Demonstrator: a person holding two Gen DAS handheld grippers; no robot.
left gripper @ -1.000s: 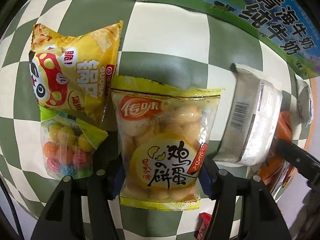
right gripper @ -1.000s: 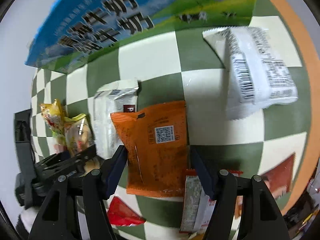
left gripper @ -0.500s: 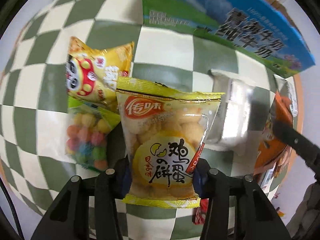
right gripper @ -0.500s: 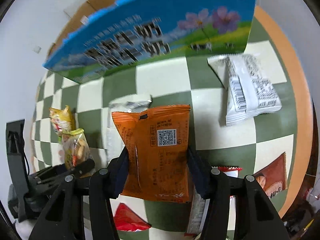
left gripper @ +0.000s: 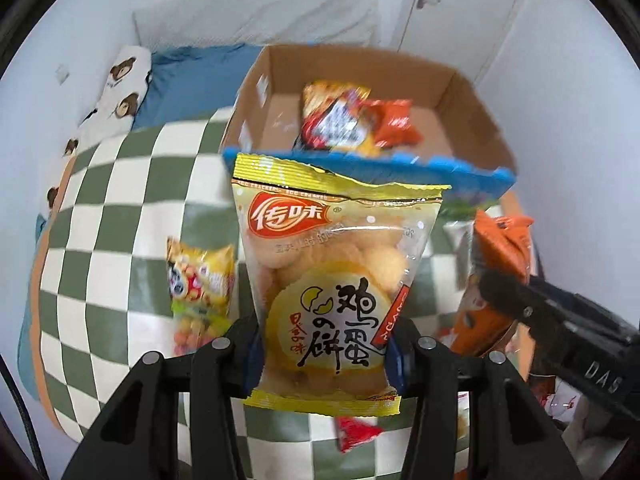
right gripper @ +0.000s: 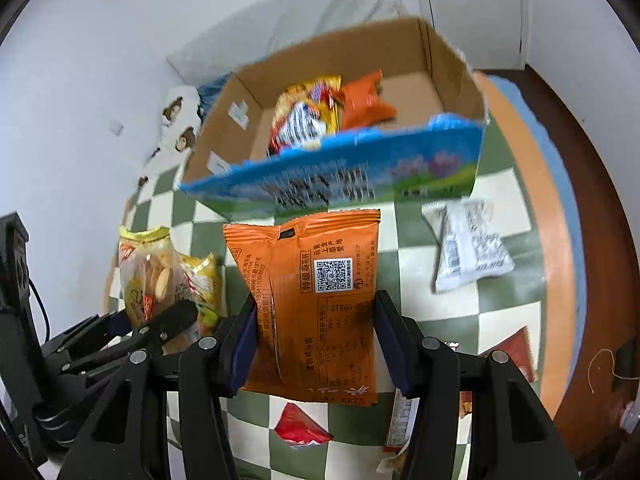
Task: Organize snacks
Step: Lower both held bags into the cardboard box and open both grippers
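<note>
My left gripper (left gripper: pixel 322 354) is shut on a yellow egg-biscuit bag (left gripper: pixel 332 280) and holds it up above the checkered cloth, in front of the open cardboard box (left gripper: pixel 472 92). My right gripper (right gripper: pixel 314 338) is shut on an orange snack bag (right gripper: pixel 316 300), also lifted, below the box's blue printed front (right gripper: pixel 360 172). The box holds several snack packs (right gripper: pixel 316 112). Each gripper shows at the edge of the other's view, the left one in the right wrist view (right gripper: pixel 152 320) and the right one in the left wrist view (left gripper: pixel 504 292).
On the green and white checkered cloth (left gripper: pixel 100 208) lie a yellow panda bag (left gripper: pixel 202 276) over a candy bag, a white packet (right gripper: pixel 468 248), a red packet (right gripper: pixel 300 426) and a brown packet (right gripper: pixel 514 350). A bear-print pillow (left gripper: pixel 116 92) lies behind.
Both grippers have risen and tilted up with their bags, from looking down at the cloth to looking into the open box. The snacks left on the cloth now look smaller.
</note>
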